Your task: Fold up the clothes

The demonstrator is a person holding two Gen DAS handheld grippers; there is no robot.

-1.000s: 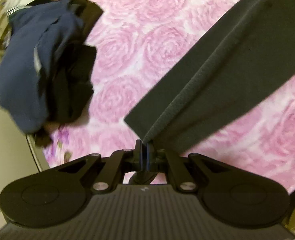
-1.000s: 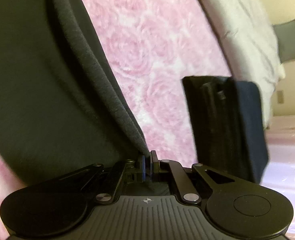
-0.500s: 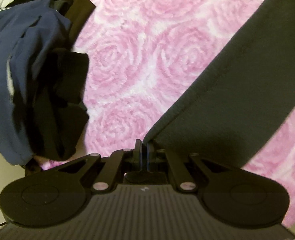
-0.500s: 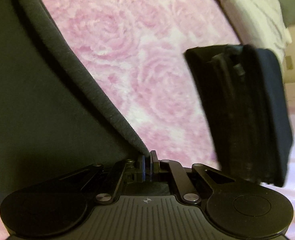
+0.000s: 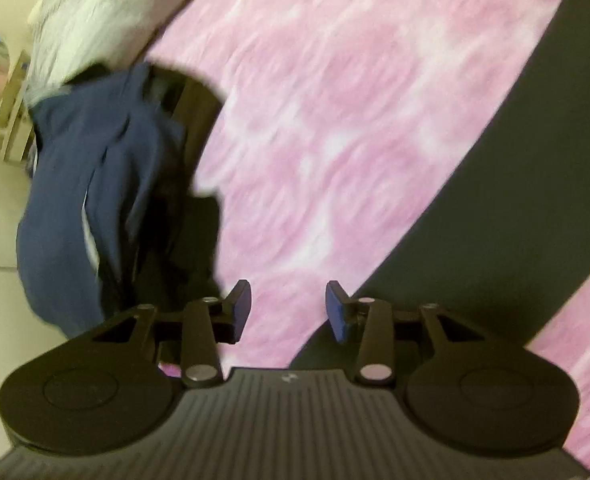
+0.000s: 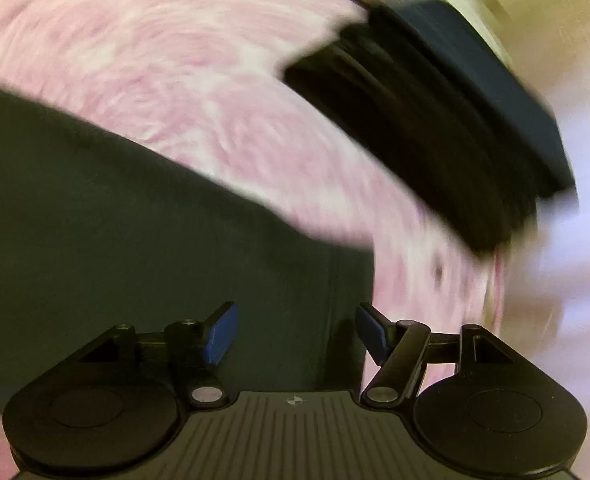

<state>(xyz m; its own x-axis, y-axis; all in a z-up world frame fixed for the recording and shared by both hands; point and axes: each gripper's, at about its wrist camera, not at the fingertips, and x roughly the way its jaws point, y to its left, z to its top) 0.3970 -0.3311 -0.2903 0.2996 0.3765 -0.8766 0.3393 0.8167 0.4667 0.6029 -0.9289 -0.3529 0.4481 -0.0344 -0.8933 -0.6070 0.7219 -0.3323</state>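
Both the left tongs [image 5: 288, 306] and right tongs [image 6: 295, 330] gape apart, holding nothing. The dark grey fleece garment [image 6: 95, 216] lies flat on the pink rose-patterned bedspread [image 5: 335, 120]. It looks soft, light and floppy, best pinched at its corners.

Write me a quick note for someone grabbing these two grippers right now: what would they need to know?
Left gripper: open, empty. Right gripper: open, empty.
Dark grey garment lies flat on the pink blanket, just let go.
Unfolded pile of navy and black clothes sits by the left gripper; folded stack lies ahead of the right.
Left: finish the grey garment, then the pile.
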